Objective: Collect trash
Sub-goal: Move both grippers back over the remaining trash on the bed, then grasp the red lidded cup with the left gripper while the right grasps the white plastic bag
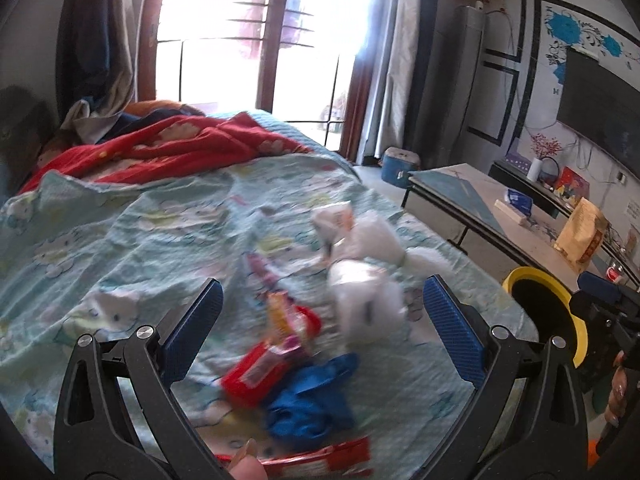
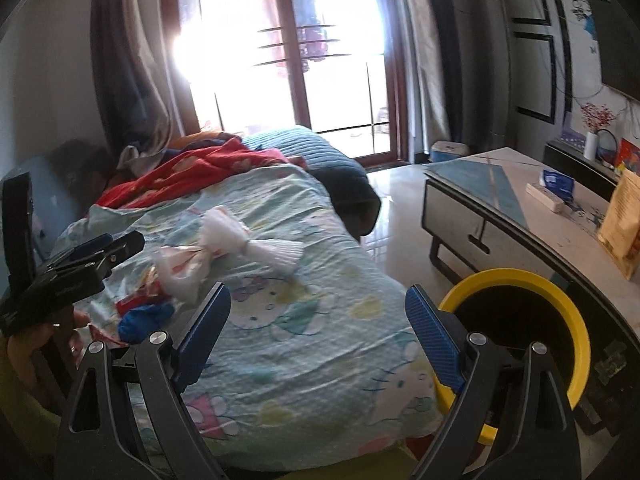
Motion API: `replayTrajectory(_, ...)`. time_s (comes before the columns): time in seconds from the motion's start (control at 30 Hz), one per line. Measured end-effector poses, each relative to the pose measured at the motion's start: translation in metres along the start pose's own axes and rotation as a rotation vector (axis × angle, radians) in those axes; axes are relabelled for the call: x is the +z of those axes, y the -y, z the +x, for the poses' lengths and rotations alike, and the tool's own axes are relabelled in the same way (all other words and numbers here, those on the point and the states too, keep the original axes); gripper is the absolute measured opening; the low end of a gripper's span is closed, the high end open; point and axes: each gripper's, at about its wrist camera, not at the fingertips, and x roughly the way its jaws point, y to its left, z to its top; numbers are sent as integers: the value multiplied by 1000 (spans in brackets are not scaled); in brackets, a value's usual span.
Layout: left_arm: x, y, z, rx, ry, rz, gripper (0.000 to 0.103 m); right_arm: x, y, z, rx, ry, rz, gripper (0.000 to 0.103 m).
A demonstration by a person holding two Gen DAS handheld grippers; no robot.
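Trash lies on a bed with a pale cartoon-print cover (image 1: 120,240): white crumpled wrappers (image 1: 360,256), a red snack packet (image 1: 256,376), a blue crumpled piece (image 1: 312,396) and a red wrapper (image 1: 320,460) at the bottom edge. My left gripper (image 1: 322,308) hovers open over this pile, holding nothing. In the right wrist view the same white wrappers (image 2: 228,240) and blue piece (image 2: 140,320) lie left of my right gripper (image 2: 318,316), which is open above bare cover. A yellow-rimmed black bin (image 2: 516,280) stands right of the bed; the yellow-rimmed bin (image 1: 560,312) also shows in the left wrist view.
A red blanket (image 1: 180,140) is heaped at the bed's far end. A low table (image 2: 520,208) with a box and a brown bag (image 2: 620,224) stands right of the bin. Glossy floor (image 2: 400,200) and a blue container (image 1: 400,166) lie before the glass door.
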Motion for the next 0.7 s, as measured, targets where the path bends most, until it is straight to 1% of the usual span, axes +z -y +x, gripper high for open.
replayTrajectory(0.17,-10,-22,2,15,-57,-23,92,2,-23,13,62,-29,-23,86)
replayTrajectory(0.27,-17,-31,3,20,-86,-14,92,3,-36,20,94,-42,-36,86)
replayTrajectory(0.37,-23,-39,5,3,-125,-9,92,6,-46,29,122,-56,-35,86)
replayTrajectory(0.47,-30,-48,7,-15,-161,-18,80,9,-56,38,146,-67,-33,86)
replayTrajectory(0.53,-33,-54,9,-30,-176,-29,74,11,-62,44,154,-76,-34,86)
replayTrajectory(0.57,-35,-57,10,-37,-189,-38,68,13,-65,47,162,-81,-30,86)
replayTrajectory(0.6,-36,-59,10,-40,-197,-46,64,14,-67,50,166,-84,-25,86)
replayTrajectory(0.7,-39,-67,15,-70,-224,-85,57,16,-74,60,177,-98,-6,86)
